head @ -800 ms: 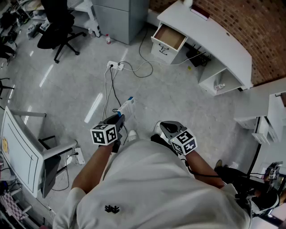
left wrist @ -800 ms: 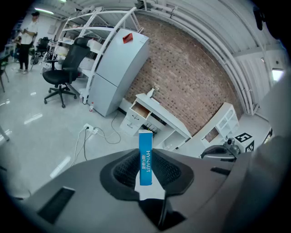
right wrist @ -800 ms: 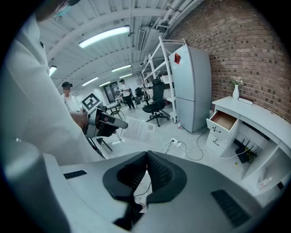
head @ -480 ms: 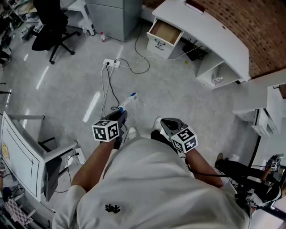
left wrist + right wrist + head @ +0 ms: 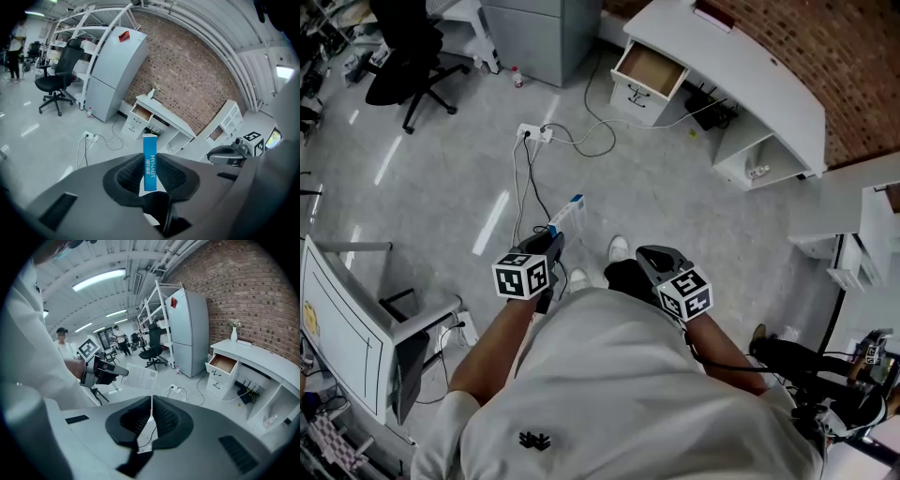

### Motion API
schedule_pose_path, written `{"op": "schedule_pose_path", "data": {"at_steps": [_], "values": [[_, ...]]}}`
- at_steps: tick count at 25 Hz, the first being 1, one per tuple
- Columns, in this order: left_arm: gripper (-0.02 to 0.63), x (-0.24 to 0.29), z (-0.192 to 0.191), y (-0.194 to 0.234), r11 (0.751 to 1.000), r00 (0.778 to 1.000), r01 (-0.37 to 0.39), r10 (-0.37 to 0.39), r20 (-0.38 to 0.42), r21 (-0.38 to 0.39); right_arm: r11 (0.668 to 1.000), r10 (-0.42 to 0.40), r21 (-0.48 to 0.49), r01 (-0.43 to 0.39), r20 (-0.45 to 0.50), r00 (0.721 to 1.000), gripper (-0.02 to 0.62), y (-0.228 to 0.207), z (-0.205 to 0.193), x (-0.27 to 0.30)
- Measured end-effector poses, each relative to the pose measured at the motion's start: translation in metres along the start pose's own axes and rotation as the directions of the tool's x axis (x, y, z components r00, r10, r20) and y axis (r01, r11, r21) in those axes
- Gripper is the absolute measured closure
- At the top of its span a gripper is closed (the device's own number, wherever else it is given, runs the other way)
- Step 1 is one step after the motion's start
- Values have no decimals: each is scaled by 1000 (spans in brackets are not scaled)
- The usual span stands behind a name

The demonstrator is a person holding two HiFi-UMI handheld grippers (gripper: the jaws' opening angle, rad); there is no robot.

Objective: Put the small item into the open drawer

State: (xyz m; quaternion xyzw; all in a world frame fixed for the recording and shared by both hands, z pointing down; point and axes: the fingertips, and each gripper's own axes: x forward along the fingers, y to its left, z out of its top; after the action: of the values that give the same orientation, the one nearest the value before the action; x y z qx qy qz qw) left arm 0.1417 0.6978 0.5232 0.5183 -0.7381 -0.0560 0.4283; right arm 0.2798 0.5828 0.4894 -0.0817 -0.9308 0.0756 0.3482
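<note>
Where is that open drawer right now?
In the head view the open drawer sits at top centre, under the end of the white desk nearest the grey cabinet.

Glossy grey floor (image 5: pixel 675 216) across the whole head view. On it at upper left, a black office chair (image 5: pixel 398 66); at top centre, a grey cabinet (image 5: pixel 539 37) with a small bottle (image 5: pixel 517 79) just beside its base. Below that, a white power strip (image 5: pixel 535 134), its cables (image 5: pixel 595 141) looping toward the white desk (image 5: pixel 741 75) at upper right, open drawer (image 5: pixel 650 70) pulled out. At lower centre, white shoes (image 5: pixel 619 248).
</note>
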Motion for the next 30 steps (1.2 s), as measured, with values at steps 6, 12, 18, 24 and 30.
{"op": "schedule_pose_path", "data": {"at_steps": [6, 12, 18, 24, 30], "values": [[518, 43, 40, 12, 999, 999, -36, 36, -5, -25, 999, 35, 27, -34, -13, 999, 536, -56, 19, 30], [518, 104, 114, 16, 997, 997, -81, 80, -20, -22, 996, 91, 23, -91, 6, 996, 520, -143, 78, 74], [518, 201, 223, -23, 995, 995, -87, 89, -41, 41, 993, 104, 48, -106, 35, 994, 528, -266, 137, 72], [518, 316, 279, -52, 996, 997, -49, 54, -55, 80, 993, 48, 109, -52, 32, 998, 534, -377, 124, 67], [518, 396, 323, -68, 984, 992, -22, 42, -115, 174, 980, -26, 197, 20, 26, 999, 534, -434, 121, 54]]}}
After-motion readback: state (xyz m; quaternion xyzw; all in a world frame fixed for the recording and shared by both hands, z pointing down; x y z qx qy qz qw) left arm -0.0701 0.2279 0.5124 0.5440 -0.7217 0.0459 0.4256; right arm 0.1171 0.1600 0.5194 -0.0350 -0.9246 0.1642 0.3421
